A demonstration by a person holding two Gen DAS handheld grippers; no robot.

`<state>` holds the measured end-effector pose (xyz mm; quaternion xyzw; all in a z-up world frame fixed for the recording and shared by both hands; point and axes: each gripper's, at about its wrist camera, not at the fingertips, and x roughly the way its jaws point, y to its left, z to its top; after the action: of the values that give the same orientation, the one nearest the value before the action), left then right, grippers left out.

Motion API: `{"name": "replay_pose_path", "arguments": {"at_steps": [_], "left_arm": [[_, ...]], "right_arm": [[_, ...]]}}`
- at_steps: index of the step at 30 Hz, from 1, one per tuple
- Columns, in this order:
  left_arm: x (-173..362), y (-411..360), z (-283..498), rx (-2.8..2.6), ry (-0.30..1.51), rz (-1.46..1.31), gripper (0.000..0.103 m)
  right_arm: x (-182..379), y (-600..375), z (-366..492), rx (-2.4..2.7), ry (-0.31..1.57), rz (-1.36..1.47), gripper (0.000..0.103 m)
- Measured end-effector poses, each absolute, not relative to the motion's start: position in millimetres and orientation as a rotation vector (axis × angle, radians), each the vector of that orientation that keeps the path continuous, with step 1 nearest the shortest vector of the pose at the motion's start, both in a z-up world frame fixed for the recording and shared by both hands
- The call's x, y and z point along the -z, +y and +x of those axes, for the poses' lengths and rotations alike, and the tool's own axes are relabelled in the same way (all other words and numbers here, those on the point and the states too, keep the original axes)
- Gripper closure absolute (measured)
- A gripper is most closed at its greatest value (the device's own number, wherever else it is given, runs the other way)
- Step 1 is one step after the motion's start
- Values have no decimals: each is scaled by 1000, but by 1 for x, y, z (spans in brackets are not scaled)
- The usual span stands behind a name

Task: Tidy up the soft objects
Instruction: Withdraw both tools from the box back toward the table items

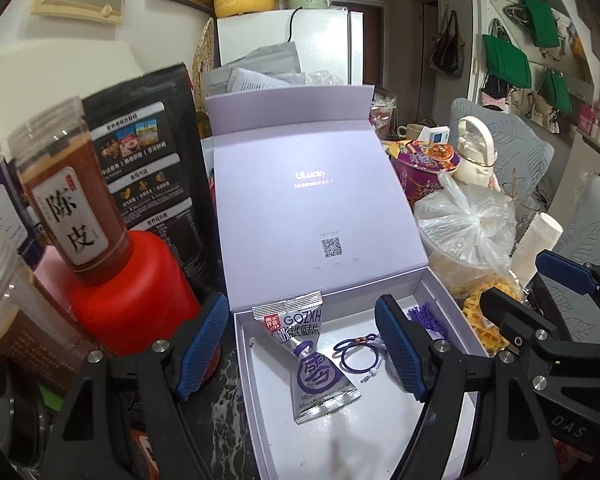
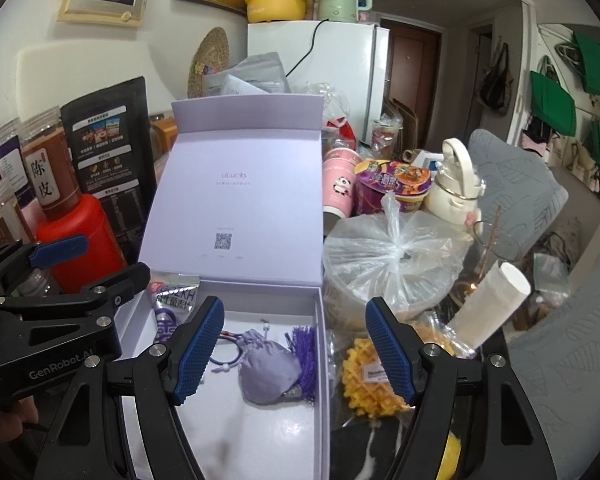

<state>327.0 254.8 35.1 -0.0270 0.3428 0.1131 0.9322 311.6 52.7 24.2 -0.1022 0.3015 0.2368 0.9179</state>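
An open lilac gift box [image 1: 444, 304] [image 2: 320, 320] sits in front of me with its lid standing upright. Inside lie a silver snack packet [image 1: 312, 364] [image 2: 172, 300], a purple cord bracelet [image 1: 356, 354] [image 2: 226, 360], a lilac drawstring pouch [image 2: 268, 368] and a purple tassel [image 2: 304, 344] [image 1: 424, 316]. My left gripper [image 1: 300, 348] is open and empty, hovering over the box's left half above the packet. My right gripper [image 2: 296, 352] is open and empty, straddling the box's right wall above the pouch. A wrapped yellow waffle [image 2: 364, 380] [image 1: 484, 320] lies right of the box.
Left of the box stand a red canister [image 1: 136, 300] with a brown jar [image 1: 68, 200] on it, and a black pouch [image 1: 148, 152]. To the right are a knotted plastic bag [image 2: 396, 260], a noodle cup [image 2: 392, 184], a cream bottle [image 2: 456, 180] and a white tube [image 2: 492, 304].
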Motion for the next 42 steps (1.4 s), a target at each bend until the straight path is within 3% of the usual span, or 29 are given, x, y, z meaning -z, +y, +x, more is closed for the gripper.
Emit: {"name": "replay_pose_path", "arguments": {"at_steps": [22,42], "left_arm": [[-116,222,222,-242,553,-29,27],[-118,171,135,-216,523,9,22]], "right_arm": [[-95,5,210,-490,501,-175,29],[-94,-54,116,-455,458,-167,23]]}}
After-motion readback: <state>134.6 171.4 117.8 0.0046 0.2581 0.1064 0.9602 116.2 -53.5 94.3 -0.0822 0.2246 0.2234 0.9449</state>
